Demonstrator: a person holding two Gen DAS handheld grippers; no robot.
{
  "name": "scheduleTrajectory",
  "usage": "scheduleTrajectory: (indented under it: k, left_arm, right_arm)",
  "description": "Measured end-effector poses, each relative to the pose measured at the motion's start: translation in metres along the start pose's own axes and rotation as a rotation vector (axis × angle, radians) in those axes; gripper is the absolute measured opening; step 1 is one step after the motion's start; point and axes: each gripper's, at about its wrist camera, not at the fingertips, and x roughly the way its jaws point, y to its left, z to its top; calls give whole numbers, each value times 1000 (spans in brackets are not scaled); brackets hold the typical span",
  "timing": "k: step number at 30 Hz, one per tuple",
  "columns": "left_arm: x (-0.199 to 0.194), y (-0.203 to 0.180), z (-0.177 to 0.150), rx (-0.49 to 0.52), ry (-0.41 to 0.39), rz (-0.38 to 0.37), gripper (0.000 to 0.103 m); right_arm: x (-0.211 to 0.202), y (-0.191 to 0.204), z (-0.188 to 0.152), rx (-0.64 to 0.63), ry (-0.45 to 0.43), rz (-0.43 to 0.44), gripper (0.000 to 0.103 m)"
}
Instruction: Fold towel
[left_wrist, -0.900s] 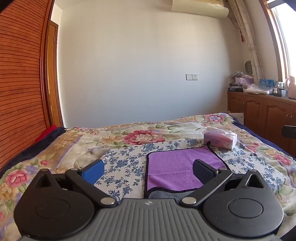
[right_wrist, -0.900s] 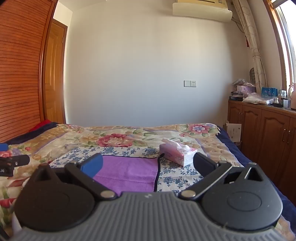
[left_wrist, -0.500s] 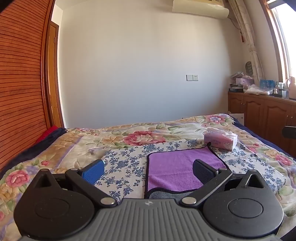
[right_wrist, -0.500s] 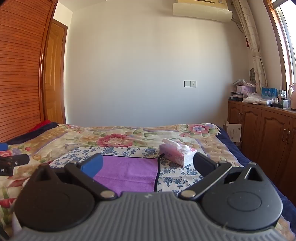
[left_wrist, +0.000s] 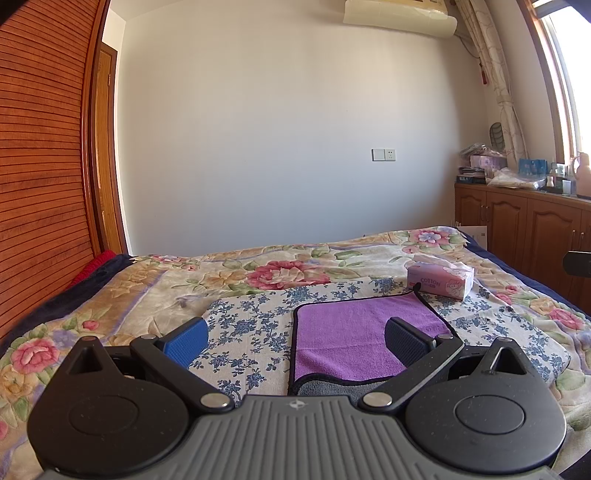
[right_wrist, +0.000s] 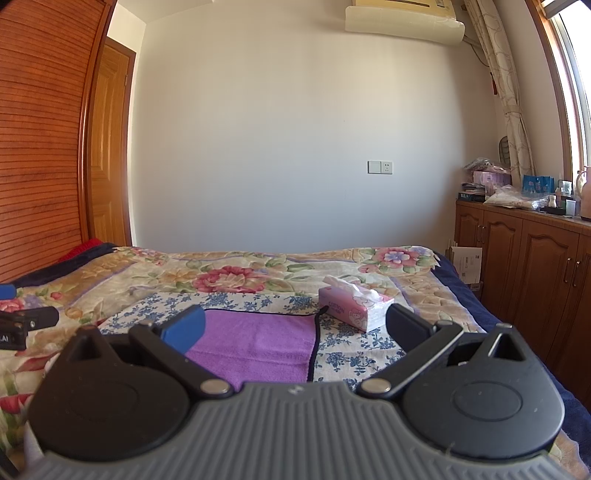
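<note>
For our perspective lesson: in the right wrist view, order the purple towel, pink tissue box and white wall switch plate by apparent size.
1. Purple towel
2. Pink tissue box
3. White wall switch plate, farthest away, so true size is unsure.

Soft cloth below you, hard matt plastic in your hands

Your purple towel (left_wrist: 354, 332) looks plush; the bedspread (left_wrist: 258, 280) beneath is smooth printed cloth; the wardrobe (left_wrist: 37, 184), upper left, is glossy ribbed wood.

Both wrist cameras sit low at the bed's foot edge, facing the far wall at twelve o'clock. The left wrist view has the purple towel (left_wrist: 354, 339) toward one o'clock; the right wrist view has it at eleven. Both share the tissue box (right_wrist: 352, 308).
</note>
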Motion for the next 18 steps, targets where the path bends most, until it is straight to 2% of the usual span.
scheduleTrajectory:
  k: [18]
  left_arm:
    - [2,1,1,0,1,-1,103]
  right_arm:
    - [0,0,0,-1,2,0,103]
